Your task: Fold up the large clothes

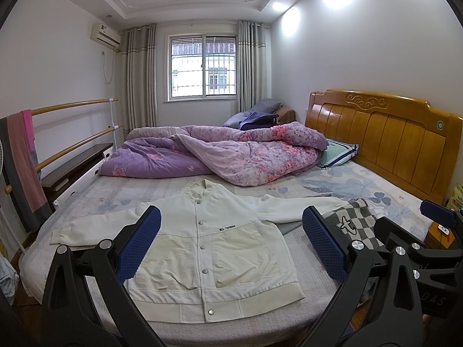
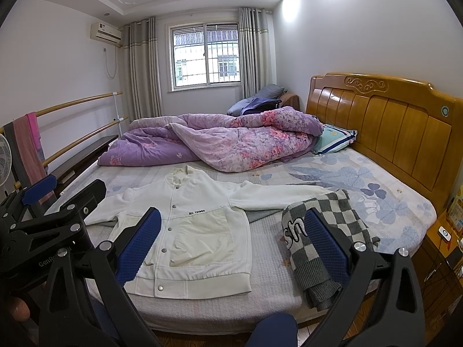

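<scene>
A white snap-button jacket (image 1: 214, 248) lies flat, front up, on the bed (image 1: 312, 271) near its front edge, both sleeves spread out to the sides. It also shows in the right wrist view (image 2: 199, 231). My left gripper (image 1: 231, 243) is open and empty, held above the jacket's lower half. My right gripper (image 2: 231, 243) is open and empty, over the bed between the jacket and a grey checked knit garment (image 2: 327, 228). The right gripper shows at the right edge of the left wrist view (image 1: 434, 248), the left gripper at the left of the right wrist view (image 2: 49, 219).
A crumpled purple floral quilt (image 1: 220, 153) fills the far half of the bed, with a pillow (image 1: 338, 153) by the wooden headboard (image 1: 385, 144). The checked garment (image 1: 356, 225) lies by the jacket's right sleeve. Wooden rails with hung cloths (image 1: 23, 162) stand left; a nightstand (image 2: 442, 245) stands right.
</scene>
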`<state>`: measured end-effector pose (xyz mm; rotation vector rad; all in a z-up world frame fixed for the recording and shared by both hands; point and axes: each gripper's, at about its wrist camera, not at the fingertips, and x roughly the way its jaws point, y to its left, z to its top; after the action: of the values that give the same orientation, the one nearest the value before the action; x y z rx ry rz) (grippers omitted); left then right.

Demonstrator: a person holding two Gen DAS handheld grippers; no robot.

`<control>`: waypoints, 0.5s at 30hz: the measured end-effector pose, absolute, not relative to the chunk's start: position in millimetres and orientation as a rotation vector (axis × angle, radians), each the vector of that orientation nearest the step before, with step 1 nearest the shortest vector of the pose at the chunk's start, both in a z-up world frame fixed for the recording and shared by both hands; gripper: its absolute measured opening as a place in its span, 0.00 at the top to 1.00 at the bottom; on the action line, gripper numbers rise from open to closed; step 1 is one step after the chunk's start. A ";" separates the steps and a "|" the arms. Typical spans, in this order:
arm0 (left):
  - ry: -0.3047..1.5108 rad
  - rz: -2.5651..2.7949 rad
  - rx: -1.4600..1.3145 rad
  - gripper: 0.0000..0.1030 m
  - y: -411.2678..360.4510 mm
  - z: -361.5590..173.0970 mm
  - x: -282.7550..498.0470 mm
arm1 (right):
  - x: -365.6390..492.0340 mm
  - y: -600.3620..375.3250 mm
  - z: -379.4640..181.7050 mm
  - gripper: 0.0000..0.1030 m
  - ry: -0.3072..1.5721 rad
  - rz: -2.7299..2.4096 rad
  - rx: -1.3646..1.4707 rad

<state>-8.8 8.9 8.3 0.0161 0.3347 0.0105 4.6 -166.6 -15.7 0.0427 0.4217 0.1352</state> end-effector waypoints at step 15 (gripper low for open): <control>0.341 0.008 0.015 0.05 12.1 9.6 -7.8 | 4.0 -165.5 -14.9 0.07 0.427 0.135 0.042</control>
<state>-7.8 12.1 9.6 0.0148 0.3412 0.0082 4.0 -165.5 -14.9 0.0418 0.4273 0.1351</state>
